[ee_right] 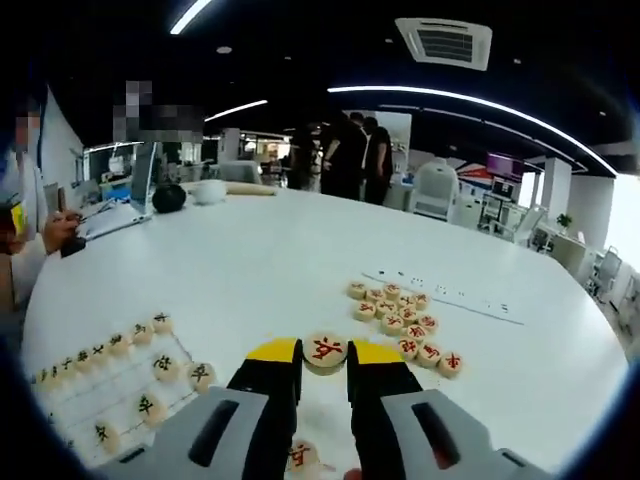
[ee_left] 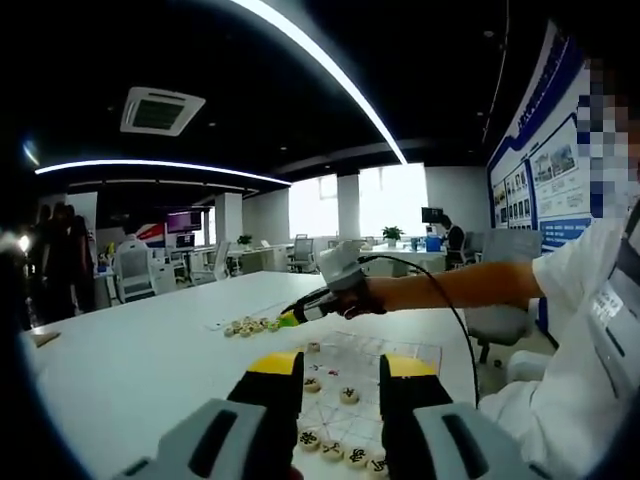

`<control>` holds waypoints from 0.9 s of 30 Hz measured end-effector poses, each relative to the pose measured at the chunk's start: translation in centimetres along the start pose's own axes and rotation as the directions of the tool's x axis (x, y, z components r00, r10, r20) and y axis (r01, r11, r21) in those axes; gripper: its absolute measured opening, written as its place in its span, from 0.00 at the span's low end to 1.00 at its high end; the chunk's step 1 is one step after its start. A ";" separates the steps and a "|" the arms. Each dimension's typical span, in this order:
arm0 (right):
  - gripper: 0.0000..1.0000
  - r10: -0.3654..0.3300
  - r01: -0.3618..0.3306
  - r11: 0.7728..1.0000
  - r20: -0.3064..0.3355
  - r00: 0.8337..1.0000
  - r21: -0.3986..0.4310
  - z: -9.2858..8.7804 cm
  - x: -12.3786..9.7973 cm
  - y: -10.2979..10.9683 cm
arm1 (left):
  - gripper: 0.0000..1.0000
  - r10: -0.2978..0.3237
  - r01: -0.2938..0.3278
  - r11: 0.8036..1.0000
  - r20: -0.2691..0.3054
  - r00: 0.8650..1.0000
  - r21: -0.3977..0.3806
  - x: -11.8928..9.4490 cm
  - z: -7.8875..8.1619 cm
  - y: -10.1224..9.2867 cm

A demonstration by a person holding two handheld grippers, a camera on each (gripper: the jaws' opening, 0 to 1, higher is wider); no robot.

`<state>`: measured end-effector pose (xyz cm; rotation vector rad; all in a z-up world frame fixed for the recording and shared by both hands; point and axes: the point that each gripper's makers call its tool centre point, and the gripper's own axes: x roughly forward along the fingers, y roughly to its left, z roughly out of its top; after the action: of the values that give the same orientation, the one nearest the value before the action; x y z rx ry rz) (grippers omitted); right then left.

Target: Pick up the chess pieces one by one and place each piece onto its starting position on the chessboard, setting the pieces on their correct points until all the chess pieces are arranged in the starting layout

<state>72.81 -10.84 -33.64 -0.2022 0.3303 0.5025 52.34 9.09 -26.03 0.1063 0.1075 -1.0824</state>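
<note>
In the right gripper view my right gripper [ee_right: 325,352] is shut on a round wooden chess piece [ee_right: 326,349] with a red character, held above the white table. Just beyond it to the right lies a pile of red-marked pieces [ee_right: 405,318]. The chessboard [ee_right: 88,395], a clear sheet with lines, lies at lower left with black-marked pieces [ee_right: 120,343] in a row along its edge. In the left gripper view my left gripper [ee_left: 342,372] hangs open over the chessboard [ee_left: 405,353], nothing between its jaws. The right gripper [ee_left: 291,318] reaches in from the right, next to the pile [ee_left: 250,325].
The person's arm [ee_left: 450,287] stretches across above the board. A laptop [ee_right: 115,215], a black object [ee_right: 168,197] and a white bowl [ee_right: 208,190] stand at the table's far left. Several people [ee_right: 345,150] stand beyond the far edge. Office chairs [ee_left: 135,268] stand behind the table.
</note>
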 end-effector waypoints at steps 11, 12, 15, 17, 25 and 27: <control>0.20 0.024 -0.027 0.998 0.064 0.998 0.049 -1.1 -8.0 1.4 | 0.32 0.005 -0.005 1.000 0.014 1.000 -0.005 -0.3 0.4 0.2; 0.20 0.027 -0.030 0.998 0.064 0.998 0.049 -1.4 -8.4 1.6 | 0.32 0.006 -0.006 1.000 0.015 1.000 -0.005 -0.3 0.4 0.2; 0.20 0.040 -0.043 0.997 0.060 0.997 0.058 -2.2 -8.9 2.0 | 0.32 0.010 -0.009 1.000 0.019 1.000 -0.007 -0.5 0.5 0.4; 0.20 0.050 -0.054 0.996 0.054 0.997 0.071 -2.9 -9.0 2.7 | 0.32 0.013 -0.013 1.000 0.022 1.000 -0.009 -0.5 0.6 0.5; 0.20 0.095 -0.094 0.991 -0.011 0.995 0.093 -6.0 -7.2 3.9 | 0.32 0.019 -0.019 1.000 0.027 0.999 -0.011 -0.7 0.6 0.7; 0.20 0.102 -0.100 0.990 -0.022 0.995 0.096 -6.5 -6.8 4.0 | 0.32 0.021 -0.020 1.000 0.027 0.999 -0.012 -0.7 0.6 0.8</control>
<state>63.50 -12.13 -37.71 -0.1001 0.3915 0.5831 52.77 9.99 -25.29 0.0821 0.0881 -1.0622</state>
